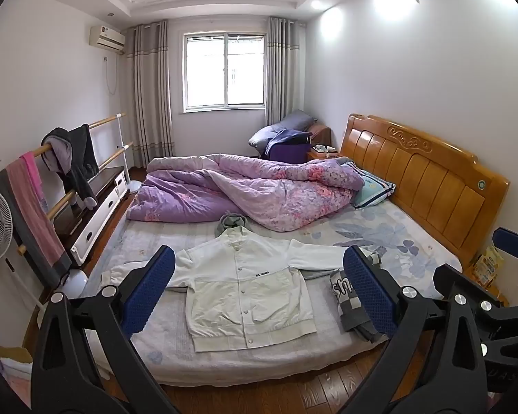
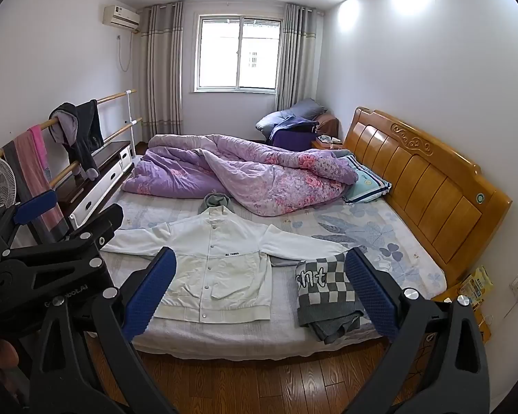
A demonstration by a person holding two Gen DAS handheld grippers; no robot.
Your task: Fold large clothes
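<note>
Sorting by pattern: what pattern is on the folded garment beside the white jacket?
Grey-and-white checks on the folded garment, clearest in the right wrist view.

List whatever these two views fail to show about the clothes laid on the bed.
- White jacket: left cuff hidden behind a hand-held gripper finger in the left wrist view.
- Jacket's chest lettering: too small to read in either view.
- Checkered garment: folded and partly behind a blue pad; its printed word is cut off.
- Grey garment above the collar: mostly under the jacket and the quilt.

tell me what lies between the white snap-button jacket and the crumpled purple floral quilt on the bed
A small grey garment lies bunched at the collar of the white jacket, reaching the edge of the purple quilt. Both wrist views show it.
</note>
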